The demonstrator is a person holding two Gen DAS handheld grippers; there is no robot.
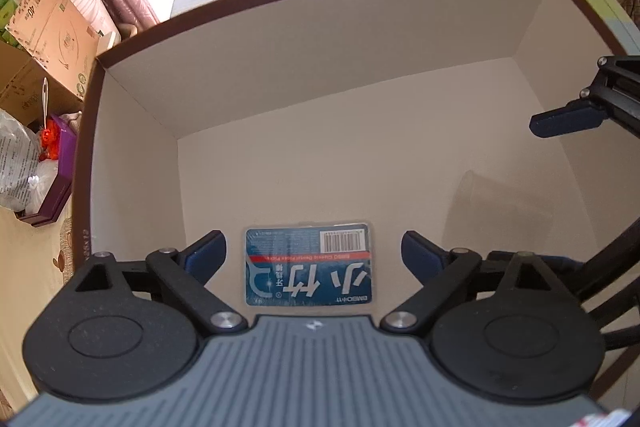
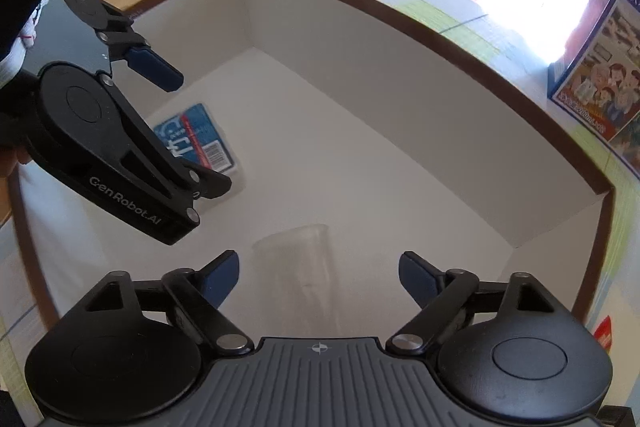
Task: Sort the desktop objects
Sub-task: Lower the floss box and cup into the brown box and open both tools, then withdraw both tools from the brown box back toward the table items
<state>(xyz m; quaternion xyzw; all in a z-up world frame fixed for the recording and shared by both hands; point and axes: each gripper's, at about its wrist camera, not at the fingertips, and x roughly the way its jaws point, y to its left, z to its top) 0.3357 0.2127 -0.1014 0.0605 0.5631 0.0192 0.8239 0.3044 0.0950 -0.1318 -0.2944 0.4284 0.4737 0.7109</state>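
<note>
**Both grippers over the box, both empty: back out cleanly**

The left gripper (image 1: 314, 253) hangs inside the white-lined box (image 1: 328, 27) with its jaws spread wide and nothing between them. The blue dental floss pack (image 1: 309, 265) lies flat on the box floor under the gap, at 6 o'clock in the left wrist view, clear of both pads. It looks set down, so that item seems sorted.

The right gripper (image 2: 319, 277) is just as wide open and holds nothing. A clear plastic cup (image 2: 298, 267) sits on the box floor between its fingers, at 6 o'clock in the right wrist view. The cup is faint against the white card; I cannot tell whether either pad touches it, or whether it stands or lies tipped.

From the right wrist view the left gripper (image 2: 172, 131) fills the 9 to 10 o'clock side, over the floss pack (image 2: 200, 139), near the right gripper.

As I judge it, the step in hand is the release and retreat. Done well, that means:

- Lift each gripper straight up with the jaws wide, so no pad drags the pack or knocks the light cup.
- Move one at a time; they are close enough to clash.
- Clear the brown rim (image 2: 400, 13) before swinging away toward whatever is left on the desk.
</note>
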